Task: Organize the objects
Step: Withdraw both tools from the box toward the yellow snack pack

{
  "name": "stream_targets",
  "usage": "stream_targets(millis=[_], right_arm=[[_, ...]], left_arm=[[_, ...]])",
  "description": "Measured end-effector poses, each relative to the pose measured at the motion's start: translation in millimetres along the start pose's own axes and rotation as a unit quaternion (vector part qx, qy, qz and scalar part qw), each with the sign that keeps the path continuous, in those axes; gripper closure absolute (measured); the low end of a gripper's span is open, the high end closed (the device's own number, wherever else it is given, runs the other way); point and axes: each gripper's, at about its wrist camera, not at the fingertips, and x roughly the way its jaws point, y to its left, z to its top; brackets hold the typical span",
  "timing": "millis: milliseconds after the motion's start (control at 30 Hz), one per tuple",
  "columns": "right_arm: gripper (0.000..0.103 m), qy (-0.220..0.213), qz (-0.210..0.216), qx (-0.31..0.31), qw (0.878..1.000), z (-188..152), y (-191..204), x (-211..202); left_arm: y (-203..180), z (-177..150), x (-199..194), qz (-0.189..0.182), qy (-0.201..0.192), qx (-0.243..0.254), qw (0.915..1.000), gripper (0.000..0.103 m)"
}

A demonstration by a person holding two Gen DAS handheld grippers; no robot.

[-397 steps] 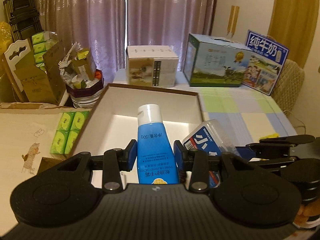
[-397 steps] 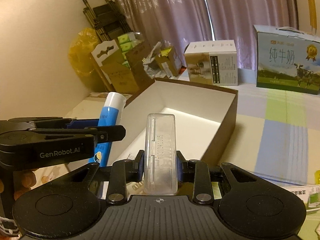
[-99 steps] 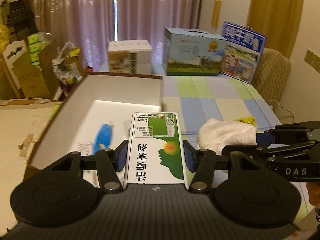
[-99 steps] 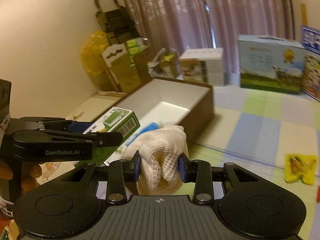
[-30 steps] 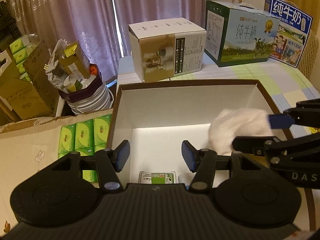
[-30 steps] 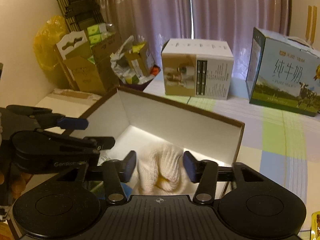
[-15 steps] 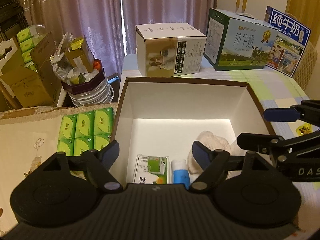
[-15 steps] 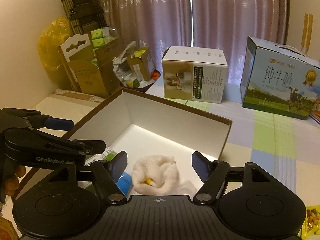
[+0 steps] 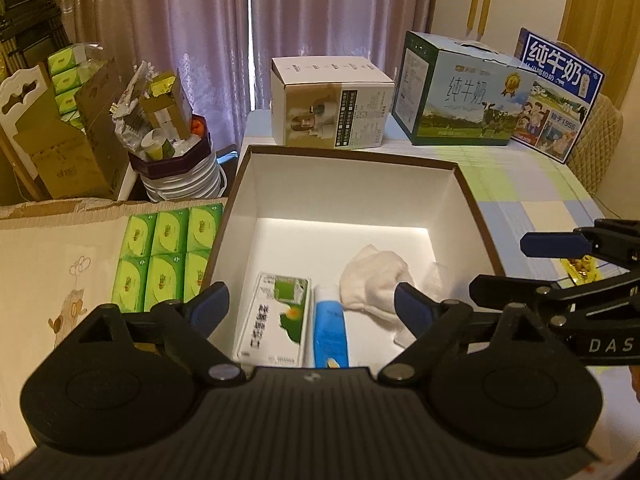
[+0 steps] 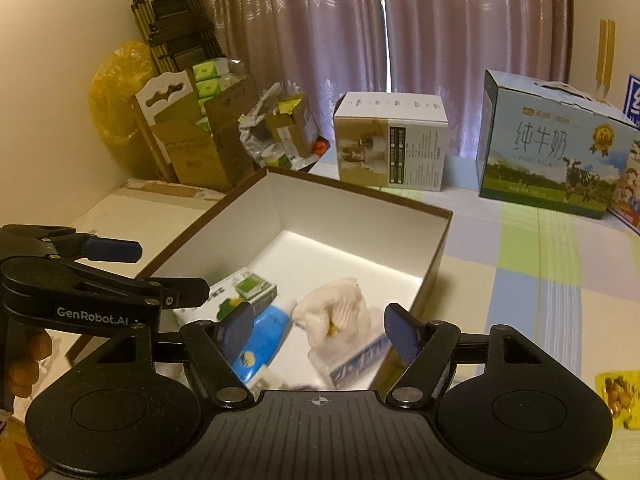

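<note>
A brown box (image 9: 476, 216) with a white inside holds a green and white carton (image 9: 276, 320), a blue tube (image 9: 329, 330) and a white cloth (image 9: 378, 276), side by side near its front wall. My left gripper (image 9: 310, 306) hangs above them, its jaws opening with nothing held. In the right wrist view the same box (image 10: 438, 248) shows the carton (image 10: 244, 290), the tube (image 10: 264, 336), the cloth (image 10: 336, 314) and a clear case (image 10: 356, 358). My right gripper (image 10: 318, 326) is open above them, holding nothing.
Green tissue packs (image 9: 168, 252) lie left of the box. A white carton (image 9: 328, 108) and milk cartons (image 9: 460, 92) stand behind it on the checked tablecloth (image 9: 532, 200). A yellow snack packet (image 10: 618, 394) lies at the right. Cardboard boxes and bags crowd the far left.
Both grippers opened wider and drew back and up from the box. The white cloth left the right gripper and now lies in the box beside the tube and carton.
</note>
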Motion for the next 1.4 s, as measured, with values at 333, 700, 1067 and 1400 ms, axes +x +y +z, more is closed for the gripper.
stream_targets(millis=[333,700,1067,1400], right_arm=[[0.034,0.01,0.012,0.024,1.0,-30.8,-0.9,-36.7],[0.034,0.013,0.016,0.039,0.999,-64.6,-8.1,-77.5],[0.034,0.018,0.02,0.05,0.998,-96.7,-39.5,-118.8],[0.034,0.039,0.031,0.054,0.997,-121.6,-88.4,-149.0]], left_arm=[[-16.2,-30.6,-33.3,-0.001,0.01,-0.019,0.9998,0.011],[-50.1,-62.6,-62.8,-0.005,0.023,-0.015,0.9996,0.011],[-107.1,-84.8,-79.4,-0.018,0.035,0.009,0.9992,0.011],[-169.8,-96.1,-83.4,-0.013,0.05,0.011,0.9986,0.011]])
